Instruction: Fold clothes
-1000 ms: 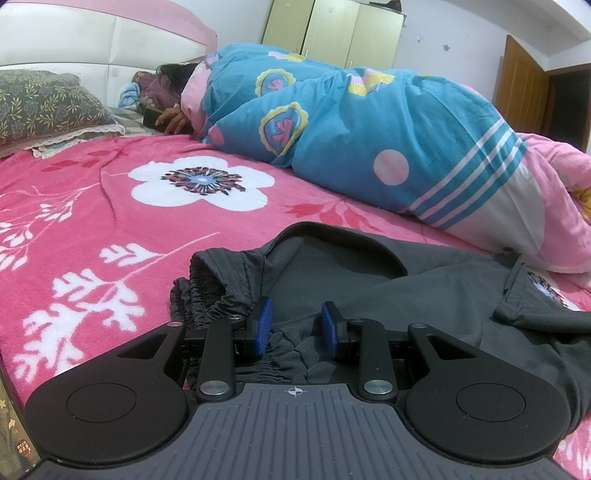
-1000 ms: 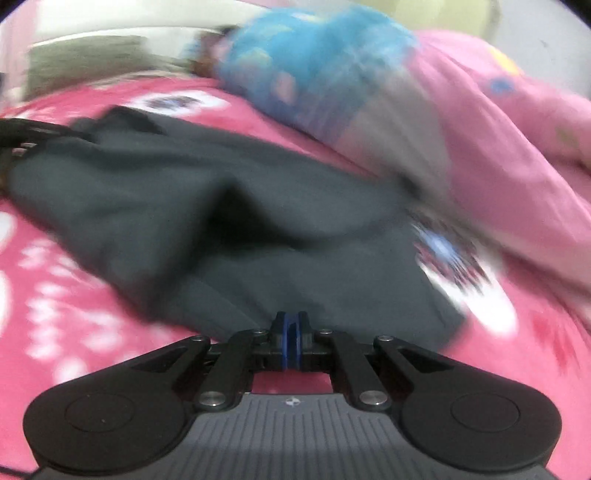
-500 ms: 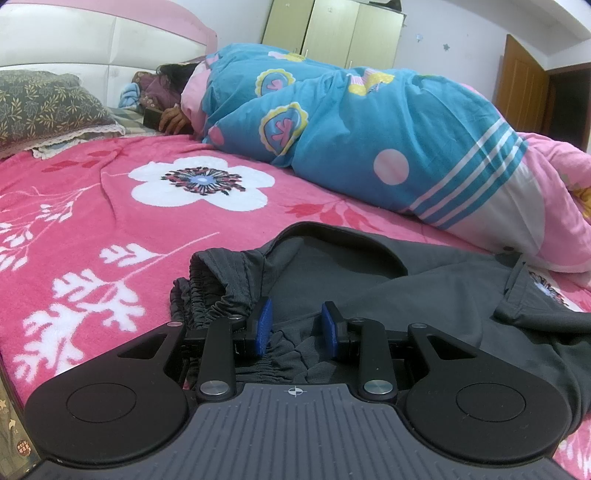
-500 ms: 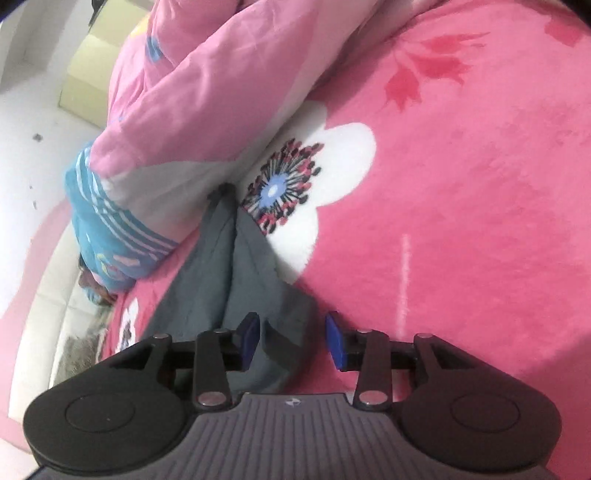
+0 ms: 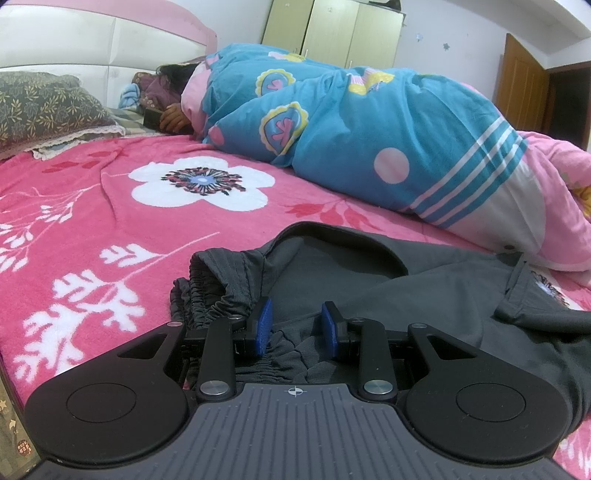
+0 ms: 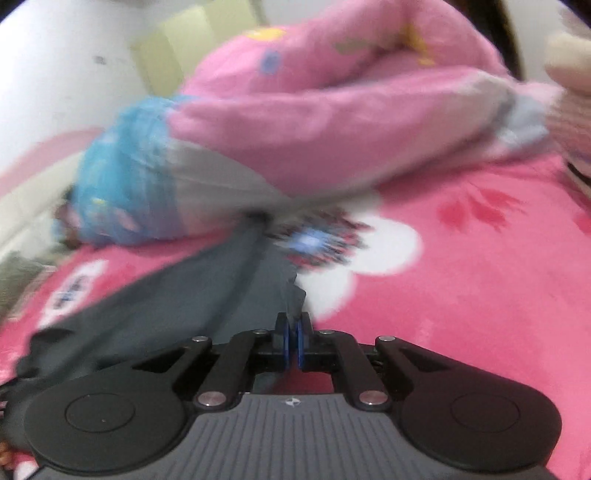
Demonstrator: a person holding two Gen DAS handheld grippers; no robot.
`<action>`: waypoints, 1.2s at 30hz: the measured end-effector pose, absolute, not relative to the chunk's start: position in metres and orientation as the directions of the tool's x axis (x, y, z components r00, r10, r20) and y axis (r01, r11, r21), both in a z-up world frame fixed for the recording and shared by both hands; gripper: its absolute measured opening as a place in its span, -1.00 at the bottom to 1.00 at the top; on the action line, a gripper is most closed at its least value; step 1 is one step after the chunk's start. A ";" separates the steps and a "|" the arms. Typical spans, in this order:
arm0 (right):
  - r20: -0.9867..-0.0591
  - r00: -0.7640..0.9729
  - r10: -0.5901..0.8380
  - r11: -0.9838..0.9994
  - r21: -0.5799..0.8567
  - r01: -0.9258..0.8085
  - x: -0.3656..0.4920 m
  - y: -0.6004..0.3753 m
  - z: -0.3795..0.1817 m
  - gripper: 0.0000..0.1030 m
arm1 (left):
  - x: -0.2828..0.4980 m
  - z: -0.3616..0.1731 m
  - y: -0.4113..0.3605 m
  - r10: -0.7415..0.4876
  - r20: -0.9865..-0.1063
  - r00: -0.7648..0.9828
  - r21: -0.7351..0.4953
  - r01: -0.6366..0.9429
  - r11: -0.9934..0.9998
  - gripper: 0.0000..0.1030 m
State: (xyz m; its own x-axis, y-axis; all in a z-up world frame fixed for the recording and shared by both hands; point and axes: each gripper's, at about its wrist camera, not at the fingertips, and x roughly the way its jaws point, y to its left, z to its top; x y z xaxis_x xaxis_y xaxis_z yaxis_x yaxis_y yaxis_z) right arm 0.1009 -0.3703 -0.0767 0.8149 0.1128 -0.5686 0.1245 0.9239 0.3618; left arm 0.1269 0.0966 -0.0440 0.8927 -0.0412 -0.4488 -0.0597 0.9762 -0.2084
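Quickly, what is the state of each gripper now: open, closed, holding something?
Left gripper: jaws partly apart, gathered waistband of the dark grey trousers between them; grip cannot be told.
Right gripper: closed on the trousers' hem.

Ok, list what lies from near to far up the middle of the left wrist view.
left gripper → dark grey trousers → pink floral blanket → blue and pink quilt over a lying person → wardrobe.

Dark grey trousers (image 5: 424, 295) lie crumpled across pink flowered bedspread (image 5: 110, 229), elastic waistband (image 5: 207, 295) bunched and gaping open at one end, leg hem (image 6: 291, 295) at the other, fabric wrinkled, unfolded.
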 end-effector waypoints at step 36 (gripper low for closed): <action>-0.675 0.738 -0.023 0.950 0.214 0.225 0.083 -0.357 -0.068 -0.81 | 0.127 -0.044 0.097 -0.047 -0.447 0.893 -0.219 -0.059 0.974 -0.43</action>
State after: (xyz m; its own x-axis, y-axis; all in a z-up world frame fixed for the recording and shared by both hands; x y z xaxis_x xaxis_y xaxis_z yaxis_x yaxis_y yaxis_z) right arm 0.0832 -0.3572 -0.0678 0.7378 -0.0226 -0.6747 0.2251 0.9505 0.2143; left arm 0.1265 0.0970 -0.0438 0.8932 -0.0468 -0.4472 -0.0585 0.9740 -0.2188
